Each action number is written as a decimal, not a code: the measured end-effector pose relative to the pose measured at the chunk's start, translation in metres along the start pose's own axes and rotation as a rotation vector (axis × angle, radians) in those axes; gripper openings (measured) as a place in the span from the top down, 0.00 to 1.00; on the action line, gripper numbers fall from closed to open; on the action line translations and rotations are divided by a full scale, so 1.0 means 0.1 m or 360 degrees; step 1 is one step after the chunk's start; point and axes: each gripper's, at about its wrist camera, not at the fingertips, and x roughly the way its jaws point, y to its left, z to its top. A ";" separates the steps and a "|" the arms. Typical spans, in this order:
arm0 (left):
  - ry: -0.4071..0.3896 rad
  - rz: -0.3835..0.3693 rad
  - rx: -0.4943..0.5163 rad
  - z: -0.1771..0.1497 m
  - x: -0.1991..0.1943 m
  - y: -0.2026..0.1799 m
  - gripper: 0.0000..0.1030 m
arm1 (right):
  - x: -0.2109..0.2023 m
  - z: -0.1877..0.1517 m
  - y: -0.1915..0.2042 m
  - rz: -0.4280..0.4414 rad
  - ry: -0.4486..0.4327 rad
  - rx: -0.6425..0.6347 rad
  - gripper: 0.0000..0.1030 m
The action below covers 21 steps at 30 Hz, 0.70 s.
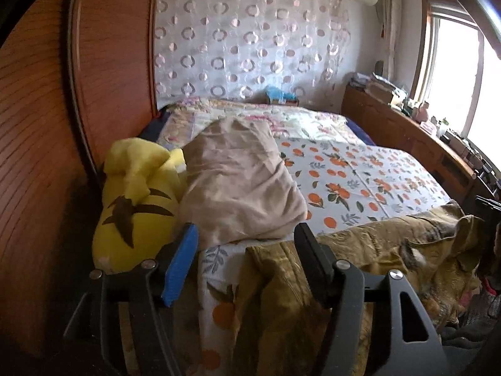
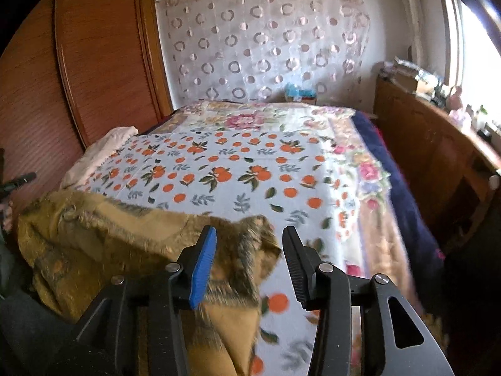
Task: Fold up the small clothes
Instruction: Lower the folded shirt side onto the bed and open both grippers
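Along the lower edge of the bed point(image 2: 238, 169), at the bottom of both frames, lies an olive-yellow garment point(image 1: 369, 250) with a fur trim point(image 2: 247, 260), crumpled and partly hanging over the edge of the mattress. The left gripper point(image 1: 245, 235) stands at the lower centre of its view with the jaws wide apart and nothing between them; the garment's near fold is just below and between the two fingers, but I cannot tell if they touch it. The right gripper point(image 2: 249, 241) is also spread open, at the lower centre of its view, with the fur trim showing in the gap and holding nothing. On the bed is a sheet with an orange-fruit print point(image 1: 360, 178). A beige cloth point(image 1: 241, 181) lies bunched at the left centre of the left view, touching a yellow plush toy point(image 1: 134, 200) at its left. A brown wooden wardrobe point(image 2: 103, 62) fills the left side, and a curtain with ring pattern point(image 2: 266, 40) hangs at the top.
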 end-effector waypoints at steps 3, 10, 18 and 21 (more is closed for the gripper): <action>0.0061 0.0001 0.0023 0.02 0.19 0.00 0.37 | 0.20 0.08 0.01 0.0001 0.0020 -0.0005 0.52; 0.0238 -0.0004 0.0087 -0.05 0.54 -0.04 0.37 | 0.61 0.20 -0.05 -0.0016 0.0177 -0.0023 0.37; 0.0384 -0.0068 0.0088 -0.21 0.68 -0.04 0.37 | 0.88 0.16 -0.06 -0.0040 0.0312 -0.0017 0.36; 0.0385 -0.0052 0.0108 -0.23 0.66 -0.07 0.37 | 0.89 0.12 -0.05 -0.0041 0.0286 -0.0012 0.33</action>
